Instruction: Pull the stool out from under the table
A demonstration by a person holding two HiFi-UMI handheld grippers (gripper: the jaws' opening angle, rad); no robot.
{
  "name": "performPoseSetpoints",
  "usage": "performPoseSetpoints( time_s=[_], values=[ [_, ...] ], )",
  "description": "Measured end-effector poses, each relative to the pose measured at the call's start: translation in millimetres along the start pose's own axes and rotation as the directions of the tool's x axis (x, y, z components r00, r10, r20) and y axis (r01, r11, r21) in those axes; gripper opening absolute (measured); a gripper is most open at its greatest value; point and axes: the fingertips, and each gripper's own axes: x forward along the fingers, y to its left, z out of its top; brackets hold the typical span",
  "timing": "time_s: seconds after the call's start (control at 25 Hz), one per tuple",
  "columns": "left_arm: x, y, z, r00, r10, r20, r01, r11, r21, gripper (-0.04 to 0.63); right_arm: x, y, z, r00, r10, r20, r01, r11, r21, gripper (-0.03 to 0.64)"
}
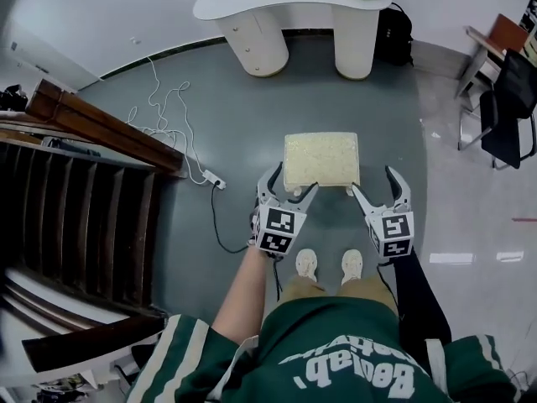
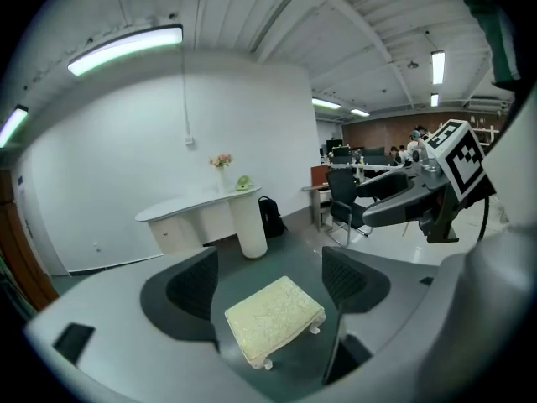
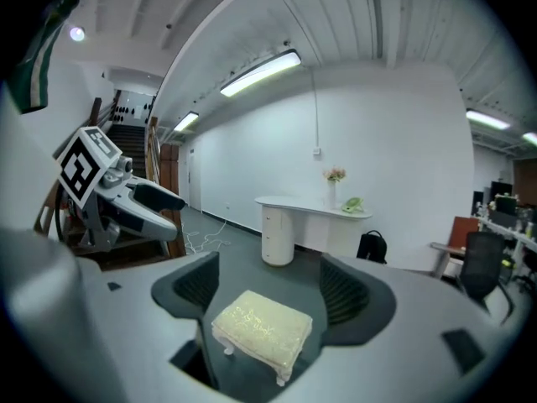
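Observation:
The stool [image 1: 321, 159], a low one with a cream cushion and short white legs, stands on the grey floor, well away from the white table [image 1: 252, 2] at the back. My left gripper [image 1: 289, 183] hovers open by its near left corner. My right gripper [image 1: 375, 183] is open by its near right corner. Neither touches the stool as far as I can see. In the left gripper view the stool [image 2: 273, 319] lies below and beyond the open jaws, which hold nothing. The right gripper view shows the stool [image 3: 262, 330] the same way.
A white power strip [image 1: 214, 180] and its cables lie on the floor to the left, next to a wooden stair rail [image 1: 101, 124]. A black backpack [image 1: 394, 32] leans by the table. Dark chairs [image 1: 503, 99] stand at the right. The person's shoes [image 1: 329, 264] are just behind the grippers.

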Motion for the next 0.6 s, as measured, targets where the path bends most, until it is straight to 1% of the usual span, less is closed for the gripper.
performPoseSetpoints(
  time_s=[0.16, 0.28, 0.44, 0.6],
  values=[
    [4, -19, 35, 0.998, 0.055, 0.032, -0.056, 0.998, 0.012, 0.385, 2, -25, 33, 0.994, 0.067, 0.09, -0.063, 0.997, -0.039, 0.382],
    [7, -31, 63, 0.993, 0.091, 0.069, -0.092, 0.996, 0.017, 0.385, -1, -42, 54, 0.986, 0.089, 0.141, -0.082, 0.995, -0.052, 0.379],
    [-3, -35, 91, 0.984, 0.123, 0.126, -0.123, 0.992, -0.012, 0.387, -13, -43, 77, 0.973, 0.119, 0.197, -0.111, 0.993, -0.051, 0.376],
    [-16, -29, 118, 0.968, 0.168, 0.187, -0.164, 0.986, -0.037, 0.387, -25, -49, 96, 0.961, 0.141, 0.238, -0.128, 0.989, -0.067, 0.374]
  ],
)
